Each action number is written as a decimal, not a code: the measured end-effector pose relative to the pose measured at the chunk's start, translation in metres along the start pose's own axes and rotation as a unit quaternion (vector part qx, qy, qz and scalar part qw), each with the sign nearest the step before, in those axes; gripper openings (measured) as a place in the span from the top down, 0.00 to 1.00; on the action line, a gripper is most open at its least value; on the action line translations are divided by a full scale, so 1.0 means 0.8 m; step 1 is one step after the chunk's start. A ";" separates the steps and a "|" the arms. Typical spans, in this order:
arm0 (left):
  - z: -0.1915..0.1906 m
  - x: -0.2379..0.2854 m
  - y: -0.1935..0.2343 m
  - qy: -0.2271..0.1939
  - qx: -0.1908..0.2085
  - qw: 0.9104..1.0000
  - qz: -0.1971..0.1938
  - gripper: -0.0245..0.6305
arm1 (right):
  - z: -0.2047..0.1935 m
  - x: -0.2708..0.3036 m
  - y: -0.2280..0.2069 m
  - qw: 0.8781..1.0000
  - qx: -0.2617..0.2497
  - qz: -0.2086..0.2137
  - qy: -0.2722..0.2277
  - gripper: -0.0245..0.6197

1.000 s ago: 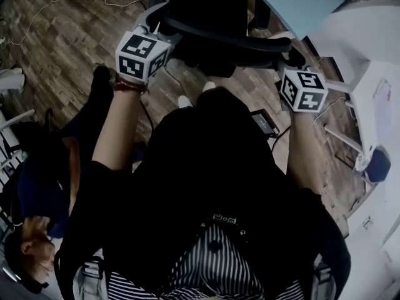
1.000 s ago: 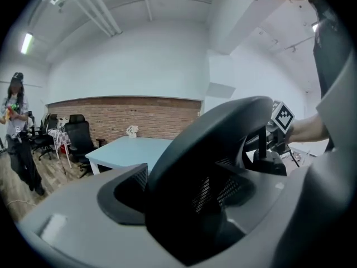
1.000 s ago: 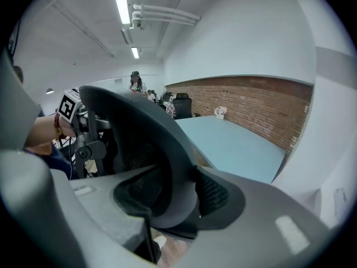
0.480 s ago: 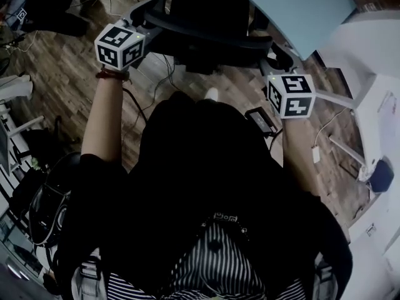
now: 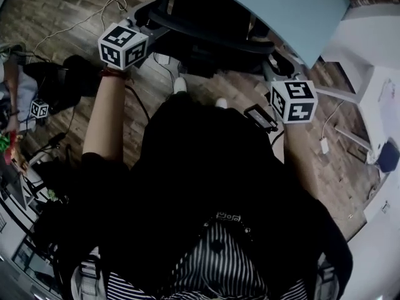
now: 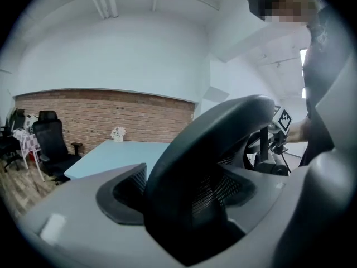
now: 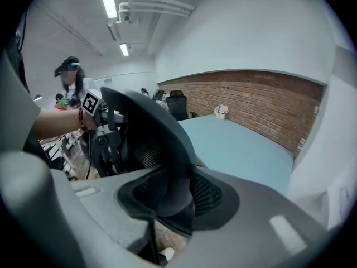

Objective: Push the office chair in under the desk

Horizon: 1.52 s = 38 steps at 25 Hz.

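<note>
Office chair: the black office chair [image 5: 209, 17] stands straight ahead of the person, its back towards them. Its far side lies at the near edge of the desk [image 5: 287, 5] in the head view.
Desk: light blue top, reaching away to a brick wall [image 6: 111, 113]; white legs [image 5: 331, 94] show at the right.
Left gripper: the left gripper [image 5: 149, 16] has its jaws wide, clamped on the thick top rim of the chair's back at its left end. The rim fills the gap between the pads.
Right gripper: the right gripper [image 5: 276, 64] is on the rim's right end. Its jaws are narrower and closing, with the rim sandwiched between the pads.
On the floor near the chair: a black adapter box [image 5: 261, 119] lies beside the person's right side, and a white cable [image 5: 75, 24] trails over the wooden floor [image 5: 56, 5] to the left. A white plug [image 5: 324, 145] lies near the desk legs, and a dark bag [image 5: 69, 80] sits well to the left.
On the desk: a small flower pot [image 7: 221, 110] at the far end by the wall.
Along the wall: a second black chair [image 6: 50, 138], well apart from the desk.
Count, grippers: two, both on the one chair.
Count, marker cubes in the head view: three, with a small one [image 5: 39, 109] at the left edge, beside another person [image 5: 11, 99].
Count, chairs: at least two.
Count, desks: one.
Count, flower pots: one.
</note>
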<state>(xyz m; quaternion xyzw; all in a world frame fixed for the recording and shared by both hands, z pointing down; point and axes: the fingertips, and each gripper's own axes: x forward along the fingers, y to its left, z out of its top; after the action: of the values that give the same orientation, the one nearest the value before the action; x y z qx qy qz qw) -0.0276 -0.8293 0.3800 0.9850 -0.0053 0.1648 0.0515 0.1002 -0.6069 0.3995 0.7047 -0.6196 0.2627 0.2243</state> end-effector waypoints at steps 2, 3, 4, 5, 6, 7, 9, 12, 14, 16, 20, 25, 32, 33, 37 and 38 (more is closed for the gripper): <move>0.001 0.002 0.017 -0.007 0.008 1.000 -0.026 0.41 | 0.007 0.007 0.010 0.999 0.018 -0.030 -0.001 0.76; 0.002 0.002 0.031 -0.010 0.011 0.999 -0.035 0.41 | 0.013 0.016 0.016 0.999 0.024 -0.042 -0.001 0.77; 0.004 0.005 0.047 -0.011 0.015 0.999 -0.041 0.41 | 0.022 0.027 0.018 0.998 0.030 -0.052 -0.001 0.77; 0.008 0.011 0.064 -0.011 0.017 0.999 -0.046 0.41 | 0.032 0.039 0.017 0.997 0.036 -0.061 -0.002 0.77; 0.013 0.020 0.079 -0.010 0.019 0.998 -0.053 0.41 | 0.042 0.049 0.013 0.996 0.044 -0.071 -0.002 0.77; 0.019 0.031 0.092 -0.008 0.021 0.998 -0.059 0.41 | 0.050 0.059 0.007 0.995 0.052 -0.081 -0.003 0.77; 0.029 0.051 0.112 -0.007 0.026 0.997 -0.069 0.41 | 0.063 0.073 -0.007 0.993 0.064 -0.098 -0.005 0.77; 0.042 0.071 0.129 -0.013 0.034 0.996 -0.076 0.41 | 0.078 0.085 -0.023 0.990 0.076 -0.119 -0.013 0.77; 0.051 0.086 0.139 -0.018 0.038 0.996 -0.080 0.41 | 0.086 0.094 -0.034 0.988 0.082 -0.131 -0.016 0.79; 0.057 0.103 0.149 -0.019 0.040 0.996 -0.080 0.41 | 0.092 0.106 -0.047 0.987 0.083 -0.136 -0.015 0.79; 0.066 0.117 0.162 -0.020 0.042 0.997 -0.069 0.41 | 0.103 0.121 -0.056 0.987 0.086 -0.136 -0.019 0.79; 0.073 0.115 0.165 -0.020 0.040 0.998 -0.047 0.41 | 0.111 0.142 -0.038 0.989 0.098 -0.104 -0.022 0.79; 0.082 0.132 0.159 -0.027 0.020 0.999 -0.005 0.40 | 0.130 0.156 -0.036 0.989 0.109 -0.093 -0.039 0.79; 0.080 0.123 0.159 -0.027 0.016 0.999 0.005 0.40 | 0.131 0.150 -0.031 0.988 0.113 -0.090 -0.046 0.79; 0.085 0.057 0.152 -0.058 -0.040 0.996 0.048 0.87 | 0.142 0.112 -0.003 0.986 0.122 -0.064 -0.090 0.96; 0.088 0.041 0.137 -0.069 -0.039 0.996 0.038 0.95 | 0.147 0.105 0.006 0.986 0.118 -0.056 -0.104 0.96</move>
<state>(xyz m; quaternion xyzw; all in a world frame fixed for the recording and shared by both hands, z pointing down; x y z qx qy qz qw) 0.0235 -0.9454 0.3354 0.9903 -0.0522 0.0983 0.0832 0.1138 -0.7462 0.3645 0.7831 -0.5640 0.2469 0.0882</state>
